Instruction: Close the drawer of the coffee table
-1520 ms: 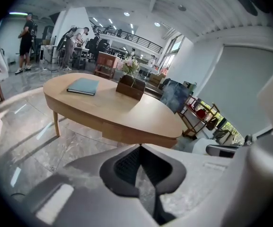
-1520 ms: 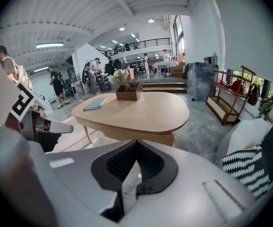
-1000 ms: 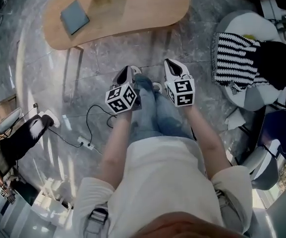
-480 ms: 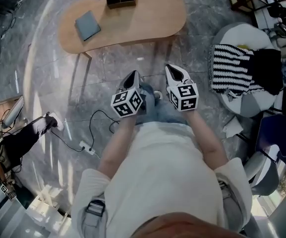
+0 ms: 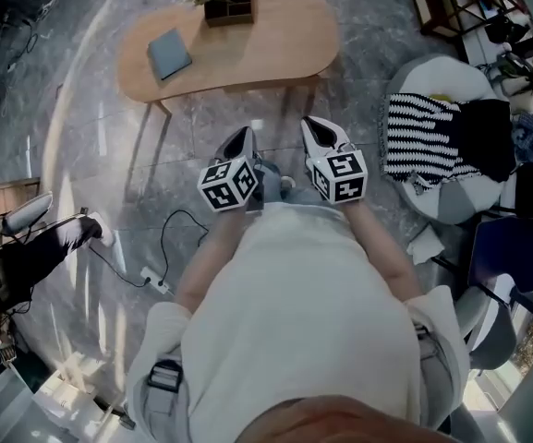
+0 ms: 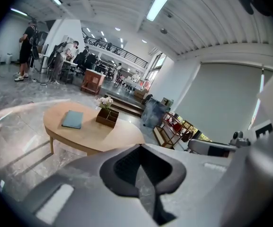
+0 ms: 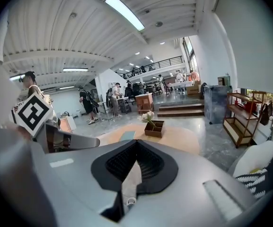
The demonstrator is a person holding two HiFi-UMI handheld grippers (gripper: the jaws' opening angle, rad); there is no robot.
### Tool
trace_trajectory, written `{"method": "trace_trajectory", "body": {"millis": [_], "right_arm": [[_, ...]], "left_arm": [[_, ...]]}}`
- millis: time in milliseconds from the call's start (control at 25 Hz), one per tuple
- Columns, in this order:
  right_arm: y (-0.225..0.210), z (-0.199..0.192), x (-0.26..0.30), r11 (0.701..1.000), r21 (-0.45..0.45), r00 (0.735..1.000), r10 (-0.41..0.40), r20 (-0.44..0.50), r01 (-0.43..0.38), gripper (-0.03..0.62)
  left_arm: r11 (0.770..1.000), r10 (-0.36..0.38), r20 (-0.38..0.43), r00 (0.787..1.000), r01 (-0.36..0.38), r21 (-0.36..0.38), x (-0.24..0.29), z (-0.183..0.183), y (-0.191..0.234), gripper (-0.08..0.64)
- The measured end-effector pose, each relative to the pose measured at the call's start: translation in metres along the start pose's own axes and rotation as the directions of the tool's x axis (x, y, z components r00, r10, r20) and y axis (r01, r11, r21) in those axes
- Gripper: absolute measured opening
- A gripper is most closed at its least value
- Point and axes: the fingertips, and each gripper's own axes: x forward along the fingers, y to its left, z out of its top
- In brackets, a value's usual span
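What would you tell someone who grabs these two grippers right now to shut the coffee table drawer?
Left gripper: shut, empty, held in front of the body.
Right gripper: shut, empty, beside it.
Coffee table: ahead, neither gripper touching it; blue book and flower box on top.
Done: unclear; no open drawer shows in any view, so it may already be closed.
Left: check the table's side, push if needed.

Head view: tabletop [image 5: 248, 49] seen from almost straight above, its side faces hidden beneath it, so the drawer cannot be made out. Left gripper view: body of the left gripper [image 6: 139, 149] covers the table's near right end; right gripper view: the right gripper [image 7: 135, 145] hides all but a far strip of it. Person [image 5: 26, 261] at the head view's left edge is cut off; distant people [image 6: 30, 46] too small to tell apart.
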Motion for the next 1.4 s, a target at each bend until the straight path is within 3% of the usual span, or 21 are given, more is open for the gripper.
{"method": "trace_trajectory", "body": {"millis": [400,680,1040,1400], "right_arm": [[0.016,0.023,-0.011,0.999,-0.041,0.999,0.016,0.049,-0.014,0.003],[0.022,0.02,-0.009,0.999,-0.039,0.998,0.024,0.055,-0.022,0.003],[0.023,0.022,-0.007,0.999,0.027,0.997,0.031,0.068,-0.033,0.002],[0.033,0.023,-0.005,0.998,-0.046,0.997,0.055,0.058,-0.052,0.0]], "left_arm": [[0.994,-0.045,0.024,0.999,0.042,0.099,-0.017,0.022,-0.01,0.002],[0.993,-0.06,0.031,0.998,0.056,0.105,-0.019,0.023,-0.009,0.0],[0.995,-0.054,0.031,0.998,0.051,0.09,-0.022,0.022,-0.002,0.0],[0.995,-0.052,0.041,0.998,0.048,0.092,-0.025,0.027,0.001,0.001]]}}
